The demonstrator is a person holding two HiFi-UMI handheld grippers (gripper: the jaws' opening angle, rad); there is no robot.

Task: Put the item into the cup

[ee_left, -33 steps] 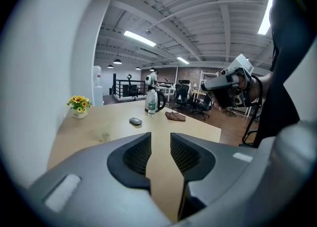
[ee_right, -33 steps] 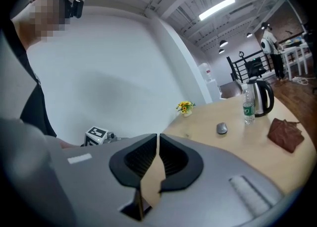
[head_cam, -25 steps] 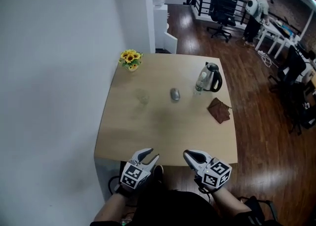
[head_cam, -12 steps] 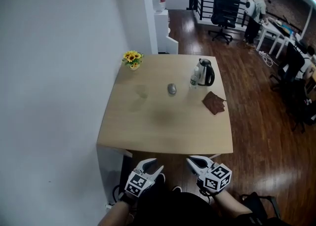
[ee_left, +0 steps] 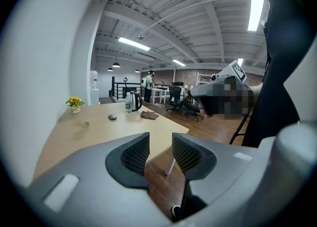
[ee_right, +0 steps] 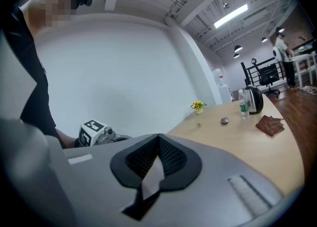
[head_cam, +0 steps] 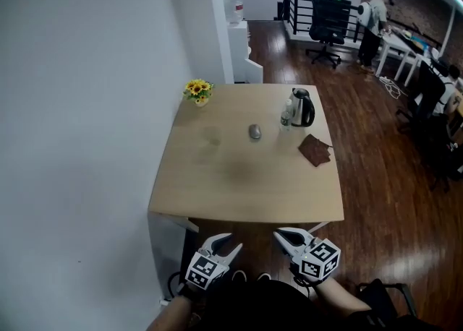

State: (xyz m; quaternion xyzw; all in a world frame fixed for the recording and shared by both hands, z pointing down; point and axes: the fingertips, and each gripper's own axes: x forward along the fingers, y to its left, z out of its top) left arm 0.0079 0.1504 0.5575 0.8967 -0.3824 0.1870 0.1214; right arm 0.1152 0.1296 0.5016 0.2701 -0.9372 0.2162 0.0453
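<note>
Head view: item (head_cam: 255,131) lay on table (head_cam: 246,185), near cup (head_cam: 210,136)
Left gripper (head_cam: 231,243): jaws spread, empty
Right gripper (head_cam: 279,237): jaws pressed together

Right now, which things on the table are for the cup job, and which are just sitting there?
For the job: clear cup, small grey item.
Just lying about: kettle, water bottle, brown cloth, yellow flowers.
</note>
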